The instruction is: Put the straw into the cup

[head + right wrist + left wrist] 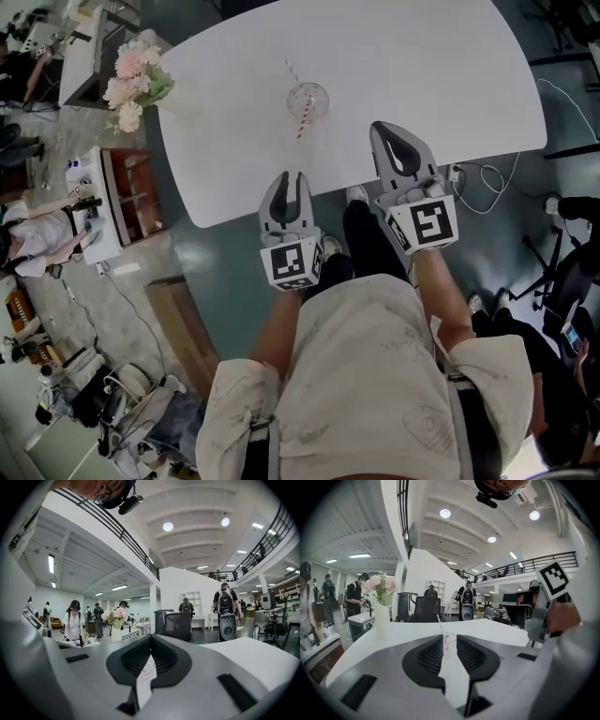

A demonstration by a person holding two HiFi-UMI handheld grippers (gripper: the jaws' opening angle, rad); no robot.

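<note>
A clear cup point(307, 98) stands near the middle of the white table point(422, 75), and a red-and-white striped straw point(300, 122) rests in it, leaning over its rim. My left gripper point(287, 175) hovers at the table's near edge, below and slightly left of the cup, jaws a little apart and empty. In the left gripper view the cup point(448, 641) and straw point(438, 620) show beyond the gap of the left gripper point(449, 639). My right gripper point(380, 127) lies to the right of the cup with its tips touching and nothing held. The right gripper point(150, 637) looks across the table.
A white vase of pink flowers point(136, 75) stands at the table's far left corner, also in the left gripper view as the vase point(382, 616). Office chairs point(426, 609) and people stand beyond the table. Desks and cables lie on the floor around it.
</note>
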